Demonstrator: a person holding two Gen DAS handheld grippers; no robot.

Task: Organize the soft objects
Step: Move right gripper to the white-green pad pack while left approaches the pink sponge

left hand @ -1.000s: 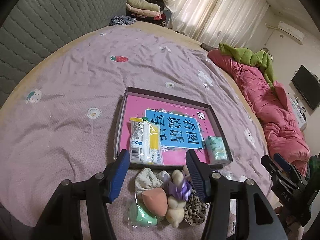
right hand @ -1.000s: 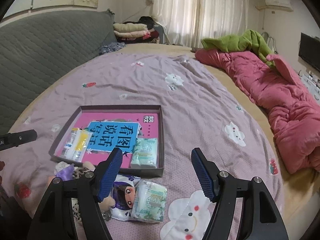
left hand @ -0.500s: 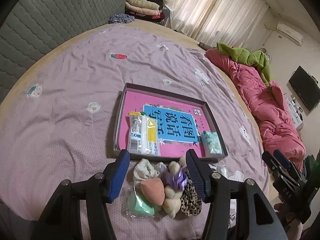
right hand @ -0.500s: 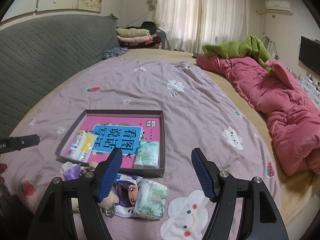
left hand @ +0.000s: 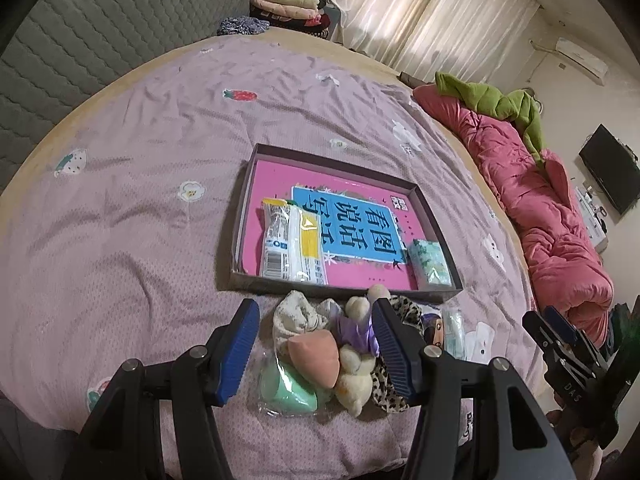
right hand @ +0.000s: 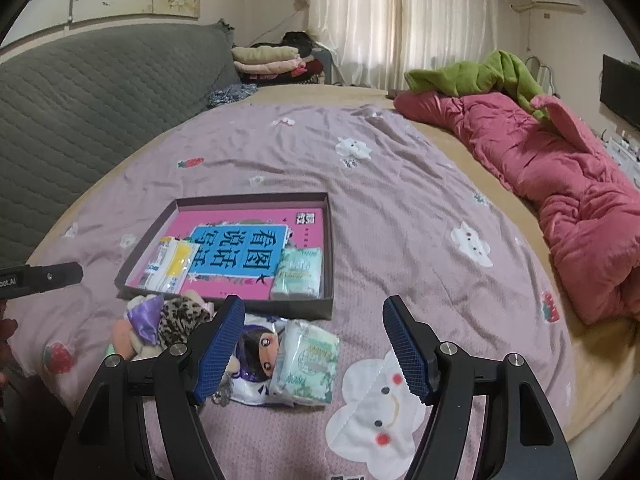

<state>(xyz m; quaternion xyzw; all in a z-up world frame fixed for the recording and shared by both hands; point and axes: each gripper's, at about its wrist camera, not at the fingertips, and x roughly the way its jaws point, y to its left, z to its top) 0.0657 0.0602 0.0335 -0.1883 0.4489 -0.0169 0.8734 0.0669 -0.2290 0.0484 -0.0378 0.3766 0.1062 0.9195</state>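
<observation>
A shallow dark box (left hand: 437,217) (right hand: 330,240) with a pink and blue book inside lies on the lilac bedspread. In it are a yellow-white packet (left hand: 291,240) (right hand: 172,262) and a green tissue pack (left hand: 429,261) (right hand: 298,273). In front of the box lies a heap: a cream sock (left hand: 298,314), a peach sponge (left hand: 314,356), a green sponge in plastic (left hand: 286,392), a plush bear with purple bow (left hand: 358,344) and a leopard scrunchie (right hand: 180,316). My left gripper (left hand: 316,350) hangs open above this heap. My right gripper (right hand: 314,350) stands open over a doll-print bag (right hand: 256,350) and a second tissue pack (right hand: 306,362).
A rumpled pink quilt (right hand: 560,184) with a green blanket (right hand: 472,74) runs along the bed's right side. A grey quilted headboard (right hand: 92,92) stands at the left, folded clothes (right hand: 268,60) at the far end. The bed's near edge is close below the heap.
Both views have pulled back a little, so the box and the heap sit slightly farther up in the frames. The objects have not moved and both grippers stay open.
</observation>
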